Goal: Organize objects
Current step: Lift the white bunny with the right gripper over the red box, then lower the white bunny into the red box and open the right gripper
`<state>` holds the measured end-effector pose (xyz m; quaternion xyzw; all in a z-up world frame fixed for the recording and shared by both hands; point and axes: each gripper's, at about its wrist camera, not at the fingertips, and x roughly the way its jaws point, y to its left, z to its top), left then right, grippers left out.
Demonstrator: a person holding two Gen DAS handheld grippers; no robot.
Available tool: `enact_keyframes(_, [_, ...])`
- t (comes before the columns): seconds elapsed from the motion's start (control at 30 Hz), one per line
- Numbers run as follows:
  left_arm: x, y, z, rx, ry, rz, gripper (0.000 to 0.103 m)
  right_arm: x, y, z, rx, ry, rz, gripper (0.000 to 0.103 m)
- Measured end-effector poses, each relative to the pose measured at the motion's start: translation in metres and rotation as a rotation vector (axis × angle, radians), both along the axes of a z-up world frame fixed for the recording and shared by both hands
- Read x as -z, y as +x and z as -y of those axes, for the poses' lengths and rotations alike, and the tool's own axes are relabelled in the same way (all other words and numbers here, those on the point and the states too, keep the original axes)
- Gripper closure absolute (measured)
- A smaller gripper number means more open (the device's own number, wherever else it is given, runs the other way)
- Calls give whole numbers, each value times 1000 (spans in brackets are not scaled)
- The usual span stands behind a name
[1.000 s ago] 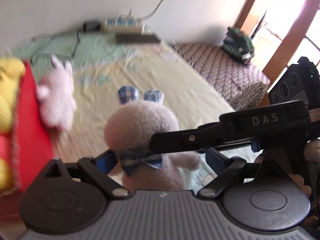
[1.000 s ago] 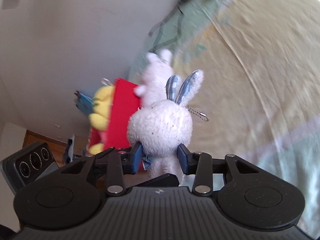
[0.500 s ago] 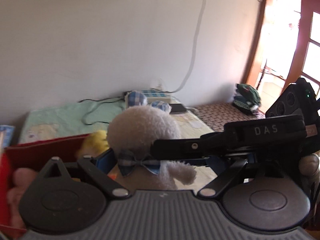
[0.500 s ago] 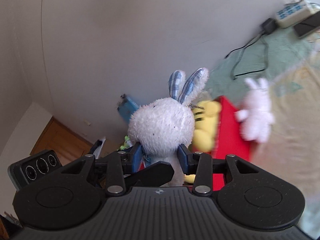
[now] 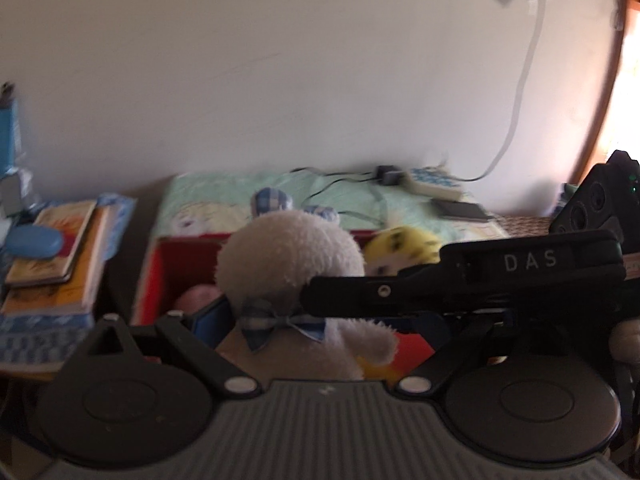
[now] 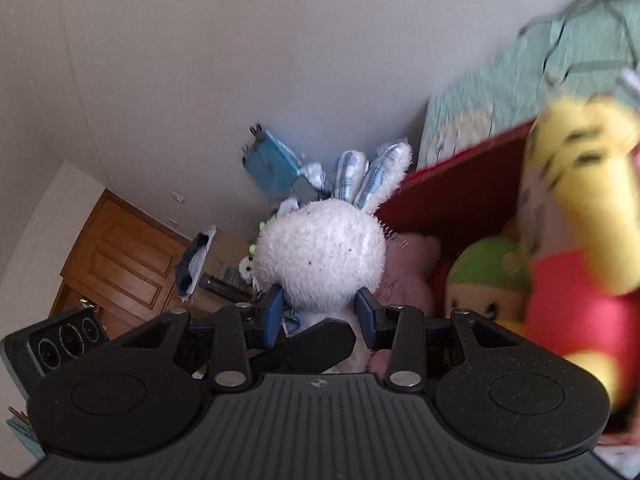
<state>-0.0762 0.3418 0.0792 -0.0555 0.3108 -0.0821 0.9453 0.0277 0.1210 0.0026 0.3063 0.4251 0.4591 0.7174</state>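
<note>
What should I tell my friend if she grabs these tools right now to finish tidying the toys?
Right tool: shut on the white bunny, at its neck.
Left tool: jaws wide around the same bunny; I cannot tell if they press on it.
Things: the bunny is up in the air, close by the red box, not in it.
Done: the yellow plush, green-hat doll and pink plush are in the box.
Left: probably lower the bunny into the box, then let go.

Four plush toys (image 6: 320, 256) (one held) — one red box (image 6: 452, 196), two hand-held grippers (image 6: 320, 314).
</note>
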Motion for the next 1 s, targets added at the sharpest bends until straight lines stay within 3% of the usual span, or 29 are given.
enact_keyframes(0.17, [24,4,-32,-60,17,-56,14,16,5,-36,13,-59,5,61])
enact_keyframes(0.3, [34,7,-43,-80,31,-81,14,30,11,-45,26,-58,-61,63])
enact_keyframes(0.53, [42,4,-55,-58,11,-116,13,24,3,-33,43,-89,-22,62])
enact_keyframes(0.7, [41,0,-47,-46,75,-102,12,14,-7,-23,46,-128,37,61])
enact_keyframes(0.83, [42,1,-41,-13,87,-108,12,8,-10,-28,-7,-122,58,69])
enact_keyframes(1.0, [48,5,-35,0,114,-125,12,10,-6,-48,3,-224,105,77])
